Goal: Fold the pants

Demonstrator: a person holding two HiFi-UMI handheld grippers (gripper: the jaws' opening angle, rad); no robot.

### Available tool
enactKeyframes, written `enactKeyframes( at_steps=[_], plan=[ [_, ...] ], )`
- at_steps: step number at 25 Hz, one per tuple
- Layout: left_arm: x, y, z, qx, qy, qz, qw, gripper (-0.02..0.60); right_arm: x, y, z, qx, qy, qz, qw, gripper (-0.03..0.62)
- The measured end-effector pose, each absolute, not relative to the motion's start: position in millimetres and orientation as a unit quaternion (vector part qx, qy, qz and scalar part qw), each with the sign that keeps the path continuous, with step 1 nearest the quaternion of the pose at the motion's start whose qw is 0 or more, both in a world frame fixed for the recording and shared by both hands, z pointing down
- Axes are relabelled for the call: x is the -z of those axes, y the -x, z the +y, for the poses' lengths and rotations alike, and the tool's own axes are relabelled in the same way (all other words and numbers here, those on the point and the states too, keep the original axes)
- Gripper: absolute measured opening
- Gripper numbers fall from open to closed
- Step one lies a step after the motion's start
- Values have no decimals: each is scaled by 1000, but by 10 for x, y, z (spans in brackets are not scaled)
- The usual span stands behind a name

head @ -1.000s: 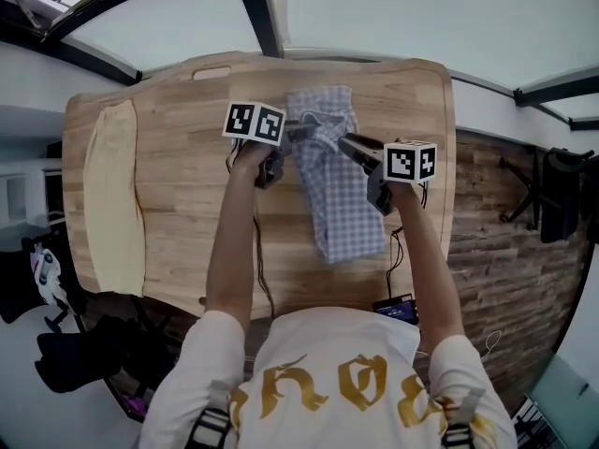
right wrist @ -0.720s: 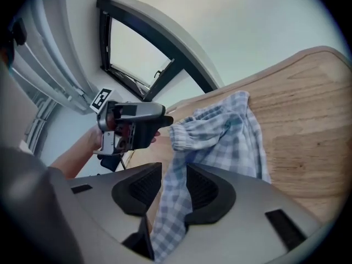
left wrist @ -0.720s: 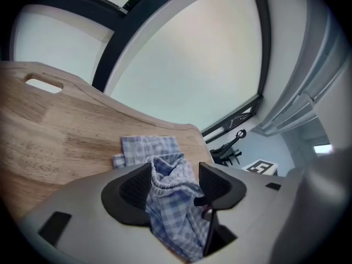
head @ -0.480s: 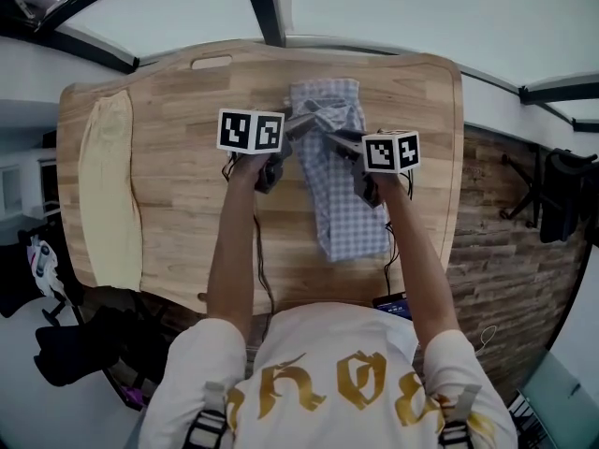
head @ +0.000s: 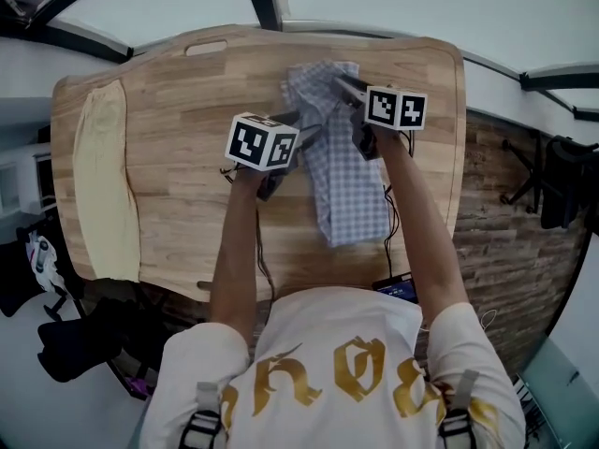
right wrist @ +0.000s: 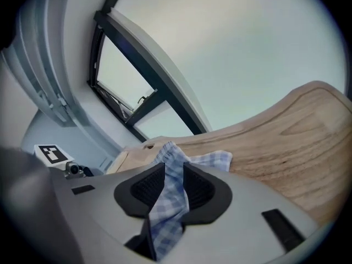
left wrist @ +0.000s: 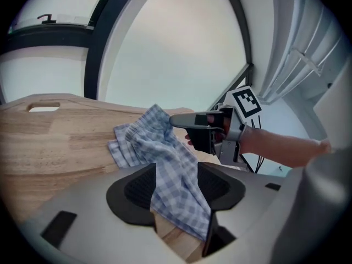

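Mid-fold, our right gripper [right wrist: 169,190] closes tighter on the pants [head: 351,190]; our left gripper [left wrist: 177,183], just opened around them, likely must regrip.

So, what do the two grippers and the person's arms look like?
Both the left gripper and the right gripper have grey bodies, black ribbed jaws and a white cube with black square markers. Black cables hang beside the forearms. The person wears a white short-sleeved shirt with gold lettering.
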State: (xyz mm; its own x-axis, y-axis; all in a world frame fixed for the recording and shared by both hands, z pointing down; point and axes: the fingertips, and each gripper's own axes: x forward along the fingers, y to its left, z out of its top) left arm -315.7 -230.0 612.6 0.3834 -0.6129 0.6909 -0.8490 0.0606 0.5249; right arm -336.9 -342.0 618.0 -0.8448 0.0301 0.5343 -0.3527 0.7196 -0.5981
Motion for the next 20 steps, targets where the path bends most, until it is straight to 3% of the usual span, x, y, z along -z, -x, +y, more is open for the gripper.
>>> enactKeyframes(
  at_steps=[4, 8, 12, 15, 16, 19, 20],
  plan=[
    [-6148, 3041, -2193, -142, -688, -538, 465, 262, -5990, 3015, -3378, -315, -85, -911, 253, 160],
    [-6205, 2969, -2158, -141, -682, -557, 453, 261, -5971, 2503, -3384, -180, -119, -933, 287, 155],
    [-6120, 2846, -2229, -143, -698, -580, 394, 262, -6042, 2077, -3235, -168, -129, -928, 307, 55],
    [-6046, 2717, -2236, -124, -704, -583, 386, 259, -6116, 1848, -3081, -177, -139, -922, 314, 30],
    [-6039, 2684, -2225, -120, -701, -585, 390, 233, -6137, 1789, -2992, -182, -134, -921, 316, 23],
    [-6014, 2641, -2127, -118, -684, -603, 392, 64, -6153, 1598, -2660, -207, -120, -921, 308, 23],
    [-6004, 2621, -2074, -115, -680, -608, 394, 55, -6155, 1520, -2557, -218, -120, -920, 304, 23]
  ],
)
